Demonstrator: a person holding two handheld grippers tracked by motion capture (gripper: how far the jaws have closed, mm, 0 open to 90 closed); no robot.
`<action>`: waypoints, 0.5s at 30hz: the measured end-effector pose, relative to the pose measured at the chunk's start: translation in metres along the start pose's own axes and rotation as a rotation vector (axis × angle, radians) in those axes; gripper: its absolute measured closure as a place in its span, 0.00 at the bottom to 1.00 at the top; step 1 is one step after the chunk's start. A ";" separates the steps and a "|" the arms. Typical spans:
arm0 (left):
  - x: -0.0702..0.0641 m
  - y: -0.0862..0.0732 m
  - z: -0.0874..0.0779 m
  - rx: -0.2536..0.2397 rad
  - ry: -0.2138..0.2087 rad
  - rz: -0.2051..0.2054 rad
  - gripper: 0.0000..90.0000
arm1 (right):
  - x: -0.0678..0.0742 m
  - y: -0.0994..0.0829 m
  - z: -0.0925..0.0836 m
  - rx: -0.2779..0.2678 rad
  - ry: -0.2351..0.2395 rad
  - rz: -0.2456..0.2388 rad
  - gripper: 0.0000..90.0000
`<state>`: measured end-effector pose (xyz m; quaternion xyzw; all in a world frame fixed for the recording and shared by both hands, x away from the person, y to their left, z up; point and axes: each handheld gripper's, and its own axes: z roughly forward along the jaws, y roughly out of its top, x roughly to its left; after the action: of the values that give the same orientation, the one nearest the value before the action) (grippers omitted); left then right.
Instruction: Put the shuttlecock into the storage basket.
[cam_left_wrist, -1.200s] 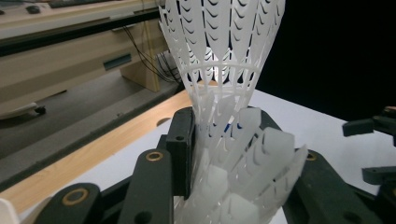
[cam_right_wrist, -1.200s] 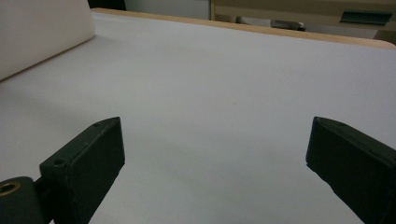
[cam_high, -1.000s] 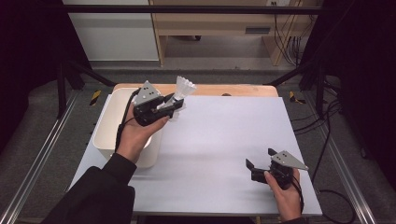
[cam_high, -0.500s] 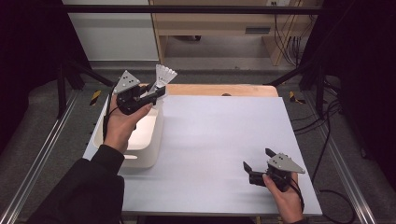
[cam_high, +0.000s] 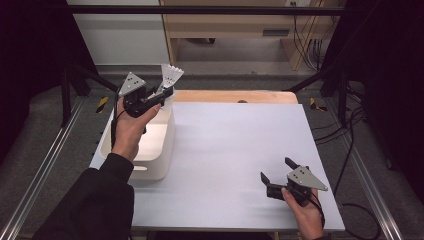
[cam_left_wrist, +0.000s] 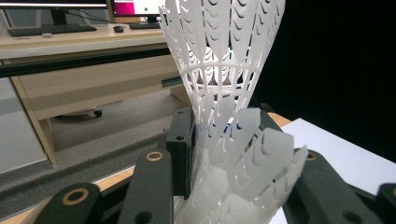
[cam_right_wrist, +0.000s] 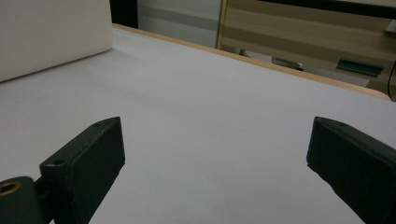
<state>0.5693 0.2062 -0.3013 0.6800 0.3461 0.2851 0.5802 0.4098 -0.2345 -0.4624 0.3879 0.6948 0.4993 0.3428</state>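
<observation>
— White plastic, that skirt: which gripper has the shuttlecock (cam_high: 170, 77)?

— The left gripper (cam_high: 161, 96) does. Its jaws are clamped on the shuttlecock, and in the left gripper view a second shuttlecock (cam_left_wrist: 243, 172) lies nested against the first one (cam_left_wrist: 222, 51) between the black jaws, both skirts flaring upward.

— Where does that put them over the table (cam_high: 240, 150)?

— Above the far end of the white bin (cam_high: 155, 160), which stands on the table's left side. The person's left hand (cam_high: 131, 127) reaches out over the bin, holding the gripper off the surface.

— And the other tool?

— The right gripper (cam_high: 276, 172) sits low at the table's near right corner in the person's right hand (cam_high: 305, 212). Its jaws stand wide apart with bare white tabletop between them. The bin's wall (cam_right_wrist: 51, 35) shows far off in the right gripper view.
</observation>
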 end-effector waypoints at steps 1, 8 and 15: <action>0.002 -0.001 0.001 -0.002 0.002 -0.006 0.72 | 0.000 0.000 0.000 -0.001 0.001 0.000 0.05; 0.008 -0.006 0.005 -0.005 0.012 -0.022 0.72 | 0.003 0.000 0.002 -0.002 0.009 -0.010 0.05; 0.012 -0.011 0.007 -0.004 0.022 -0.036 0.72 | 0.002 0.000 0.002 -0.004 0.012 -0.010 0.05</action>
<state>0.5799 0.2126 -0.3137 0.6692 0.3641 0.2826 0.5829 0.4108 -0.2314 -0.4636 0.3809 0.6976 0.5013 0.3420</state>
